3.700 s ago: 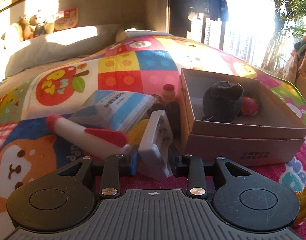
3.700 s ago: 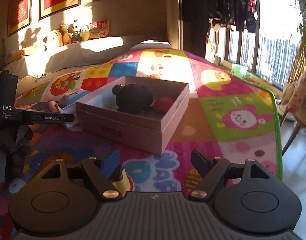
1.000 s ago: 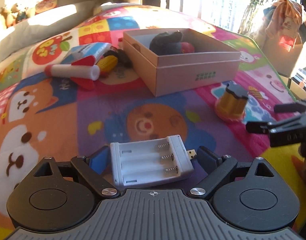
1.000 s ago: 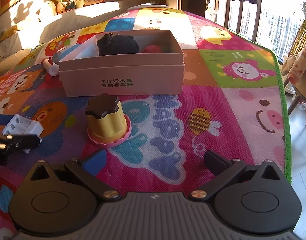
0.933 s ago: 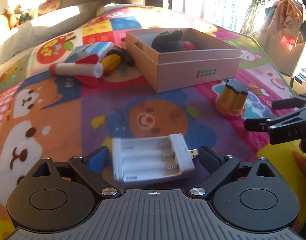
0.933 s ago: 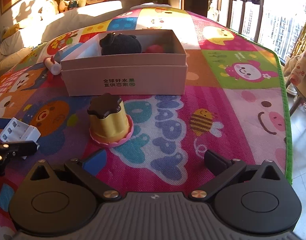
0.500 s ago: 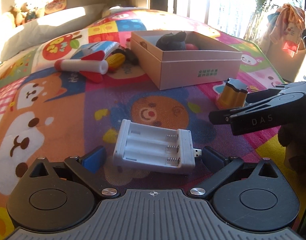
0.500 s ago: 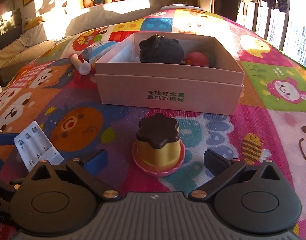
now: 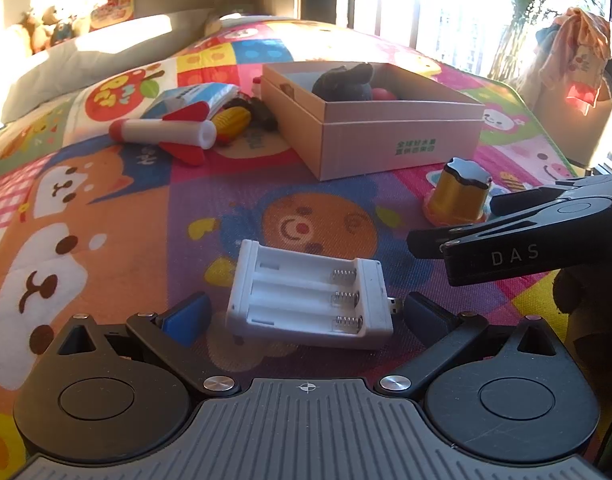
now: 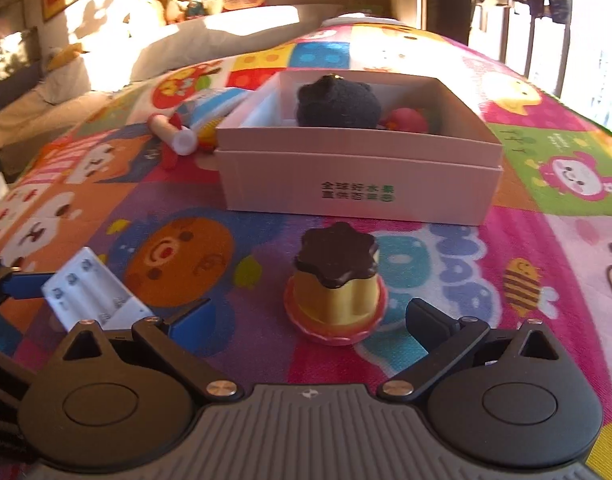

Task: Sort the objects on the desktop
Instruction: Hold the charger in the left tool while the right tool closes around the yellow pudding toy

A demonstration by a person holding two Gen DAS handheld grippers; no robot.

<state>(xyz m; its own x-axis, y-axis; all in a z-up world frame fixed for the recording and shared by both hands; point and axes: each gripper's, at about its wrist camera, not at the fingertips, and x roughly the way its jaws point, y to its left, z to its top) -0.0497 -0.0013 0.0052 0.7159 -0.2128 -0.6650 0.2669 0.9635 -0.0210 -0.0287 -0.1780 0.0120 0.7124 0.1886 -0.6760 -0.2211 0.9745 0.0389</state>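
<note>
**Both claws open, battery holder and pudding toy loose on the mat**

Nearest first: left claw point(image 9: 306, 312) has its fingers spread wide, white battery holder point(image 9: 310, 300) lying flat on the play mat point(image 9: 125, 220) between them, not pinched, gaps visible on both sides. Small USB plug sticks out of its right end. Right claw point(image 10: 310, 316) also spread wide, gripping nothing; yellow pudding toy point(image 10: 336, 284) with brown top and pink base stands upright on the mat just ahead, between the fingertips' line, untouched. In the left wrist view the right claw reaches in from the right edge, close to the pudding toy.

Further back: open cardboard box point(image 10: 358, 184) with green print on its front wall, holding a dark plush point(image 10: 338, 100) and a red-pink toy point(image 10: 406, 120). Left of the box: white-and-red toy rocket point(image 9: 161, 132) lying on its side, yellow corn toy point(image 9: 231, 122), blue-white tissue pack point(image 9: 193, 98).

Farthest: pillow, stuffed animals along the wall, bright window.
</note>
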